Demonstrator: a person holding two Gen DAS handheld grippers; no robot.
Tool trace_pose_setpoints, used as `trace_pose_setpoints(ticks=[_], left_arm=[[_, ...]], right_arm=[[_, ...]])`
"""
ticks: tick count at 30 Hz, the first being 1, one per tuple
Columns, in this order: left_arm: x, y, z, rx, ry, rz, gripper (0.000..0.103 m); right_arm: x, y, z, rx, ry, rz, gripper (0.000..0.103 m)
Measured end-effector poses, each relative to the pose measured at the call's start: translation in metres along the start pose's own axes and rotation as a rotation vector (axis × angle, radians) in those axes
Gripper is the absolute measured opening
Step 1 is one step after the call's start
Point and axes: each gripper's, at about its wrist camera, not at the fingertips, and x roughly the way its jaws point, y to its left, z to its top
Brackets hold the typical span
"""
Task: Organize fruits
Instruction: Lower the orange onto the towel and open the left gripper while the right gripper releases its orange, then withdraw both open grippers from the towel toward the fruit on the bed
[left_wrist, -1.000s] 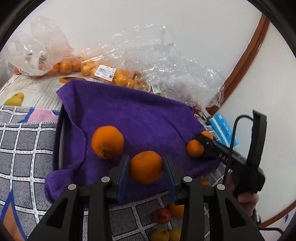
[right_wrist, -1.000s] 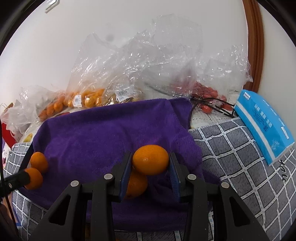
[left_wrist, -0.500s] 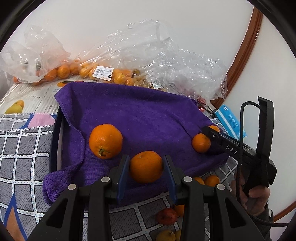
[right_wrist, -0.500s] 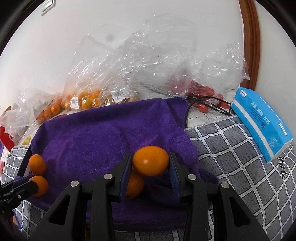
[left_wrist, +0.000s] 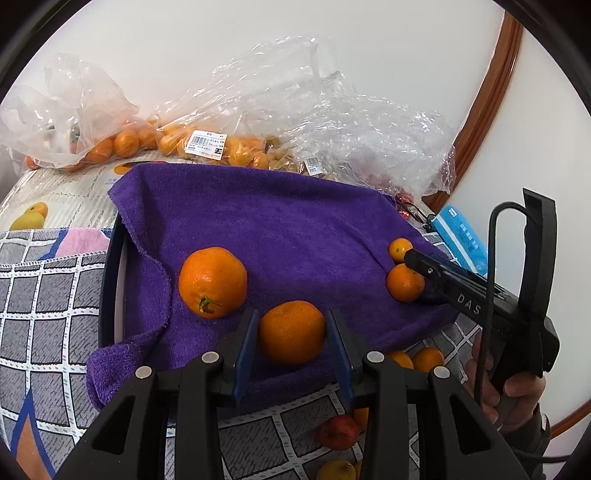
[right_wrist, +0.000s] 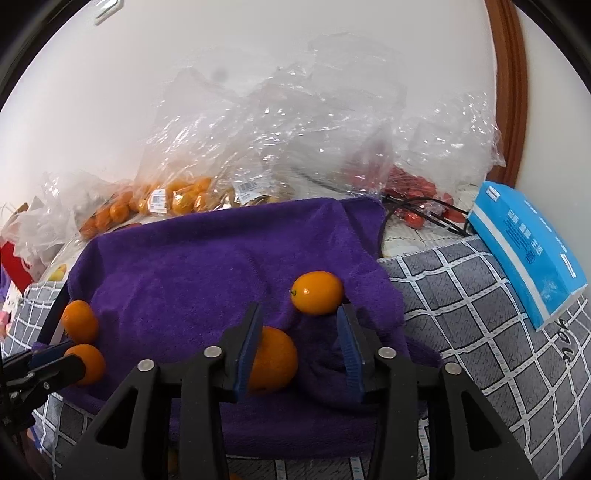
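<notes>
A purple towel (left_wrist: 280, 229) covers a dark tray (left_wrist: 110, 280). My left gripper (left_wrist: 291, 334) is shut on an orange (left_wrist: 291, 332) over the towel's near edge. A bigger orange (left_wrist: 212, 282) lies just left of it. My right gripper (right_wrist: 300, 336) is open; a small oval orange (right_wrist: 317, 292) lies on the towel (right_wrist: 221, 266) just past its right finger. Another orange (right_wrist: 273, 360) lies by its left finger. The right gripper also shows in the left wrist view (left_wrist: 412, 258) beside two small oranges (left_wrist: 404, 282).
Clear plastic bags of oranges (left_wrist: 207, 144) and red fruit (right_wrist: 410, 184) lie behind the towel by the wall. A blue tissue pack (right_wrist: 528, 251) lies on the grey checked cloth (right_wrist: 480, 314) at right. Loose fruit (left_wrist: 338, 432) lies below the towel's near edge.
My right gripper has opened and let go of the small orange, which now rests on the towel. My left gripper still holds its orange and has drifted slightly.
</notes>
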Motion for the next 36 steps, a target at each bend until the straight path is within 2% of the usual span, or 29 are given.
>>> trace_pose_setpoints(ticks=[8, 17, 21, 36], left_arm=[[-0.001, 0.001, 0.001, -0.007, -0.009, -0.001, 0.037], [-0.011, 0.007, 0.004, -0.047, -0.062, -0.014, 0.051], [-0.014, 0.006, 0.005, -0.048, -0.074, -0.011, 0.054], [-0.021, 0.005, 0.005, -0.033, -0.104, 0.013, 0.055]], right_arm=[[-0.006, 0.006, -0.001, -0.030, -0.027, 0.003, 0.052], [-0.007, 0.004, -0.001, -0.020, -0.030, 0.001, 0.052], [-0.009, 0.004, -0.001, -0.017, -0.038, -0.009, 0.052], [-0.016, 0.013, -0.003, -0.066, -0.067, -0.032, 0.052]])
